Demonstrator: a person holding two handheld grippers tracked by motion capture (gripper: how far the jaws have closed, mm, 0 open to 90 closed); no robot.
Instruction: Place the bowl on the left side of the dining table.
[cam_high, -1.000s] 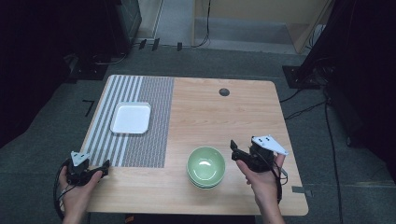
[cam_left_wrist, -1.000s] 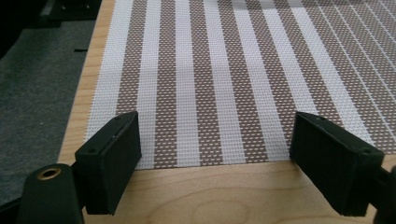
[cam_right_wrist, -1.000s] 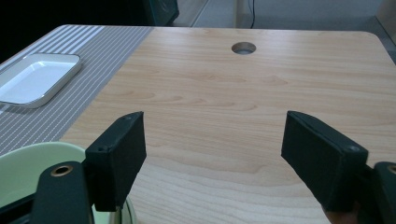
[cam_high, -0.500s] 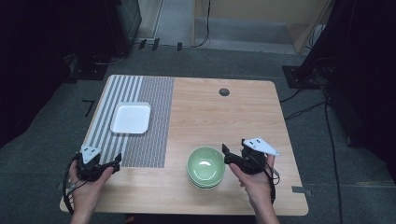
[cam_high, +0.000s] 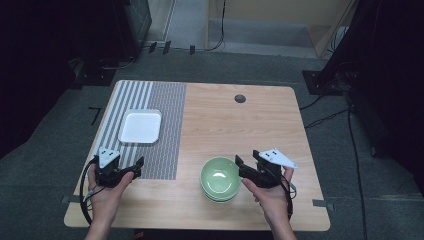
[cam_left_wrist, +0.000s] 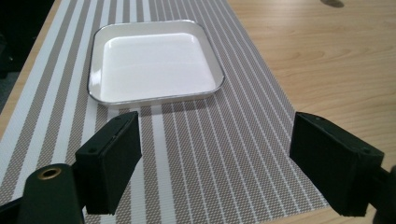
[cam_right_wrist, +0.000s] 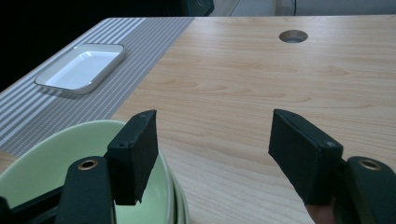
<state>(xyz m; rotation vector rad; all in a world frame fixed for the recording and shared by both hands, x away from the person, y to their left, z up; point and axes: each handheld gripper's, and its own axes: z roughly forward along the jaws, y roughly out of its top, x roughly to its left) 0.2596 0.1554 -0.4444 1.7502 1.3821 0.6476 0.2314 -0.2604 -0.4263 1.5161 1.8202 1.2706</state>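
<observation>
A stack of pale green bowls sits near the table's front edge, right of centre. My right gripper is open just right of the stack, its one jaw over the bowl's rim and nothing between the jaws. A white square tray lies on the striped placemat at the left. My left gripper hovers open over the mat's near edge, a short way in front of the tray, holding nothing.
The wooden table has a round cable hole at the back. Dark equipment and cables surround the table on the floor.
The left gripper has moved forward and right onto the mat's near edge. The right gripper has shifted left, closer to the bowls. Both stay open.
</observation>
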